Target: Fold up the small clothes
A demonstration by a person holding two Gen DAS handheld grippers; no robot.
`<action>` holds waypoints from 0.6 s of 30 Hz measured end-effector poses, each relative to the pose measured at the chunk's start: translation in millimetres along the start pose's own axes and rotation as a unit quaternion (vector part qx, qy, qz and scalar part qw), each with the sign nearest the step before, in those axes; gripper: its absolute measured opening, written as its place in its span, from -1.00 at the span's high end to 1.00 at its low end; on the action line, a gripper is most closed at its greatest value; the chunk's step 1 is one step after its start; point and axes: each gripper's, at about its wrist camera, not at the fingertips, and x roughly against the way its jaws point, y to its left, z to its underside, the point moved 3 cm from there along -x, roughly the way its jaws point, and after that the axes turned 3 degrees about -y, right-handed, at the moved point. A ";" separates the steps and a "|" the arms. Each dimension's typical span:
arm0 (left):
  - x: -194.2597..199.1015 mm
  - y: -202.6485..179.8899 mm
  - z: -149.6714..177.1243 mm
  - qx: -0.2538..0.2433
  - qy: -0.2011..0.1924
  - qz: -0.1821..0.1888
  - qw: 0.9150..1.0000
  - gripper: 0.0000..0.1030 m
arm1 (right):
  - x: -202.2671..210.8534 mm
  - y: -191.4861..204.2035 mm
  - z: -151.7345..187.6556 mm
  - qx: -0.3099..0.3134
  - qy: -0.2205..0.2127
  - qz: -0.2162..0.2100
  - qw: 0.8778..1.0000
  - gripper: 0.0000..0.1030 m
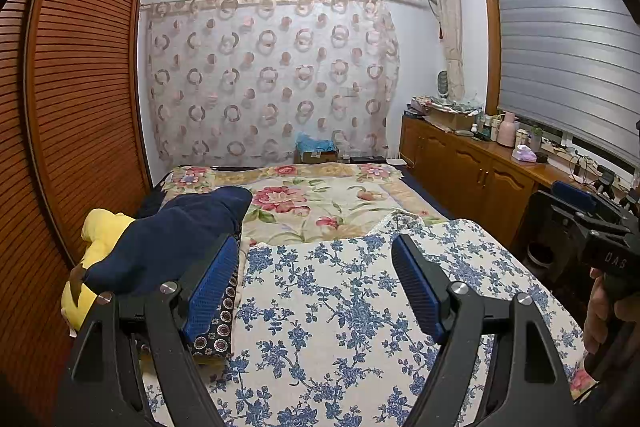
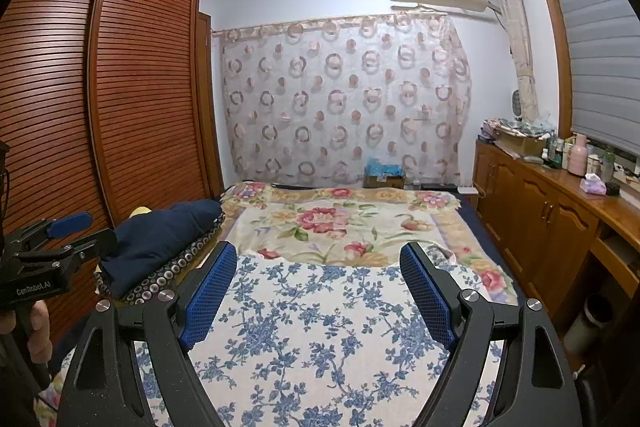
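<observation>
Both held over the bed, nothing gripped. Left hand-held gripper jaws wide, empty. Right hand-held gripper jaws wide, empty. Blue-floral cloth lies flat on the bed under both. Navy garment heaped at left on a patterned cushion.

My left tool and right tool hang side by side over the near end of the bed, each with nothing between its spread fingers. A cloth lies spread on the bed under both. Left of it, a folded garment rests on a pillow, with the wardrobe beyond. A curtain hangs behind the bed's far end. The cabinet worktop runs along the right wall.
</observation>
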 end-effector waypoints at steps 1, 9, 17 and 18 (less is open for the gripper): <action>0.0 0.1 0.0 0.000 0.000 0.000 1.000 -0.56 | 0.2 -1.4 0.8 0.001 0.000 -0.001 1.000 -0.65; 0.3 0.8 0.2 0.000 0.000 0.000 1.000 -0.56 | 2.3 -6.2 1.1 0.002 0.001 -0.002 1.000 -0.65; 0.3 1.3 0.5 -0.001 -0.001 0.000 1.000 -0.57 | 4.6 -10.0 0.5 0.002 0.002 -0.003 1.000 -0.65; 0.1 1.1 0.6 0.000 -0.001 0.000 1.000 -0.57 | 4.4 -10.1 0.9 0.003 0.002 -0.003 1.000 -0.65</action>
